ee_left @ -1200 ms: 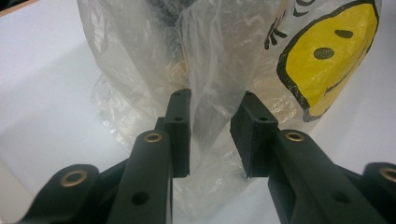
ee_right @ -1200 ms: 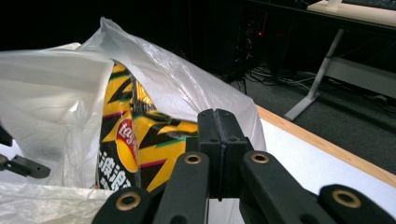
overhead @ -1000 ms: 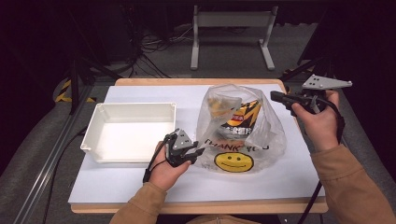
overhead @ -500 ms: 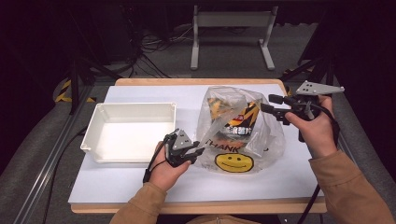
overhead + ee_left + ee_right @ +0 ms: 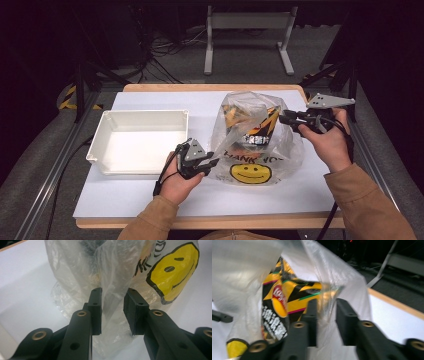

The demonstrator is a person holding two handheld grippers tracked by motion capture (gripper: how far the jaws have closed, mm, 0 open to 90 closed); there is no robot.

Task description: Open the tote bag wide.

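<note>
Clear plastic bag [image 5: 255, 145], thin and crinkled, stands on the white desk [image 5: 150, 200] right of centre, printed with a yellow smiley face and dark lettering on its near side. Inside it, a glossy snack packet [image 5: 284, 307] in yellow, black and red stands upright.

Left gripper [image 5: 212, 162] rests low at the bag's near left corner. In the left gripper view its blocky black jaws stand partly parted with a fold of film running up between them; whether the pads press on it cannot be told.

Right gripper [image 5: 285, 119] is held at the bag's upper right edge. Its jaws have just been closing, with a flap of the film between them; contact with the pads cannot be confirmed, that view being blurred.

White plastic tray [image 5: 145, 120], rectangular and shallow-walled, sits left of the bag, apart from it.
</note>
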